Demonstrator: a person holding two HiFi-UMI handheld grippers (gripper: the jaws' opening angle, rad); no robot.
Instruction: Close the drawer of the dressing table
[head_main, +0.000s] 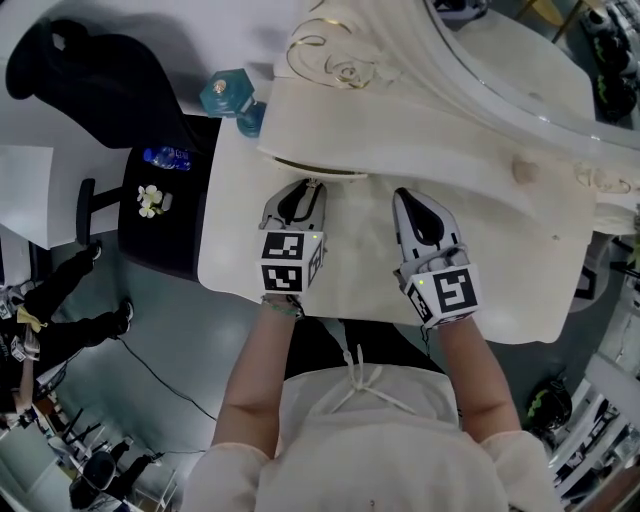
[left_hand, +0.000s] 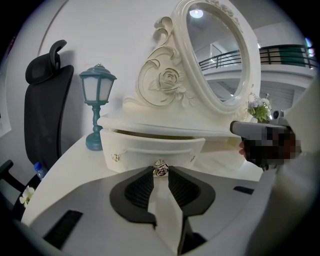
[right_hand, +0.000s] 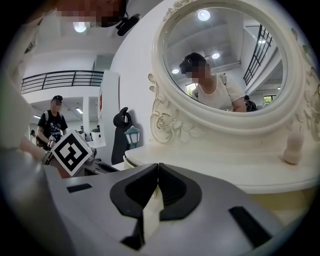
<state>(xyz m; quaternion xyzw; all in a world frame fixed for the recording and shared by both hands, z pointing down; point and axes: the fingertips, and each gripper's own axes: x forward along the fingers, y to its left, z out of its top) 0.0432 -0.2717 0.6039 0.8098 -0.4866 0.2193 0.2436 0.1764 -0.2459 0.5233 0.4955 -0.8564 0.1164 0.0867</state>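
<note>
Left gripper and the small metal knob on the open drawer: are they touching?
Touching. The left gripper view shows the left gripper with its two jaw tips pressed against either side of the knob, with no gap.

Wears a cream short-sleeved top (head_main: 380, 440) with a tied drawstring (head_main: 362, 385). Bears grey-white shells and black ribbed pads (left_hand: 137, 190) on left gripper (head_main: 310, 186) and right gripper (head_main: 400, 196), each with a black-and-white marker cube (head_main: 292, 262).

Cream-white dressing table (head_main: 480, 250), gilt scroll trim (head_main: 345, 70); gold drawer knob (left_hand: 160, 170); teal lamp (left_hand: 97, 90); black office chair (left_hand: 47, 110).
</note>
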